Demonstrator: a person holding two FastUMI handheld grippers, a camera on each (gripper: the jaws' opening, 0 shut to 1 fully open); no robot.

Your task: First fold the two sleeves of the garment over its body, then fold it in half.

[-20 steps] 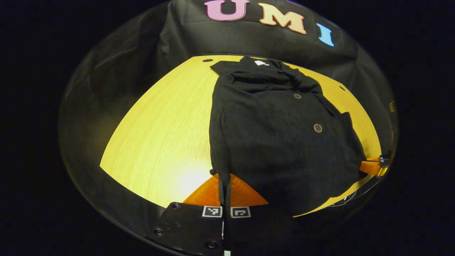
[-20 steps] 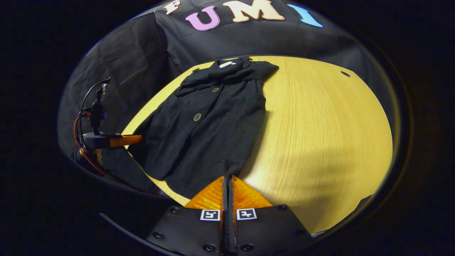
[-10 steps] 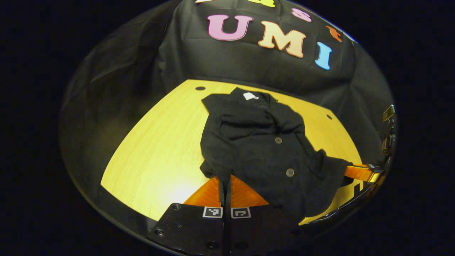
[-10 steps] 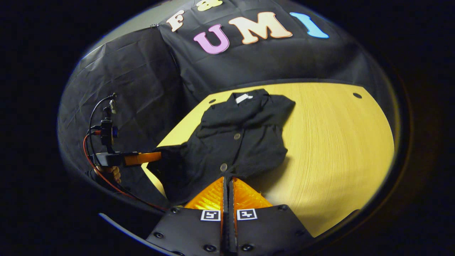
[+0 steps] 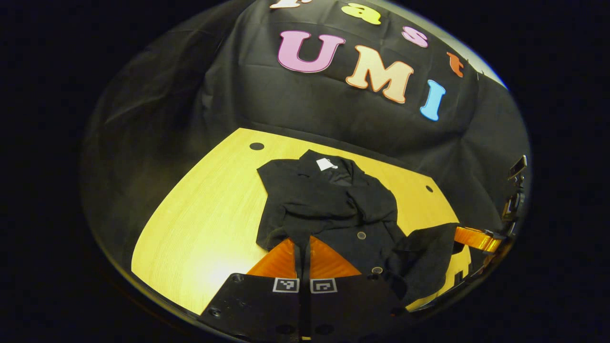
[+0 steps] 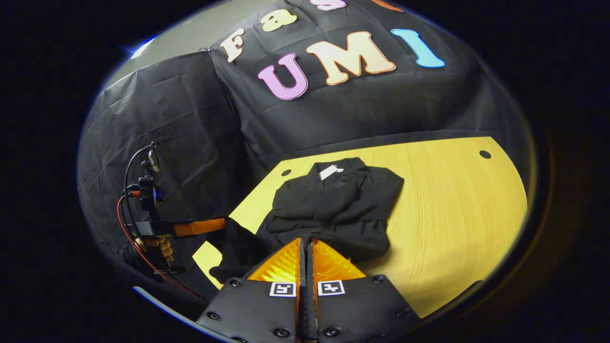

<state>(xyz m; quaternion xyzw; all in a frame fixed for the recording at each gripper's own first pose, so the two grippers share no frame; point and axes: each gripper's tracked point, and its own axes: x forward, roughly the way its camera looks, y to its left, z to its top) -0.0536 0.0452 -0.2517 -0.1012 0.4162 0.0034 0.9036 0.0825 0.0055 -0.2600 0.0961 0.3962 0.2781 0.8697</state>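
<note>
I hold the garment (image 5: 329, 205) by its hem, one corner pinched in my left gripper (image 5: 302, 252) and the other in my right gripper (image 6: 306, 252), both clamped tight on the cloth so the bottom edge lifts as one line. The collar end lies on the tabletop (image 6: 452, 205) with the sleeves folded over the body, so I judge this the half fold; the cloth sags between my grippers and may bunch
</note>
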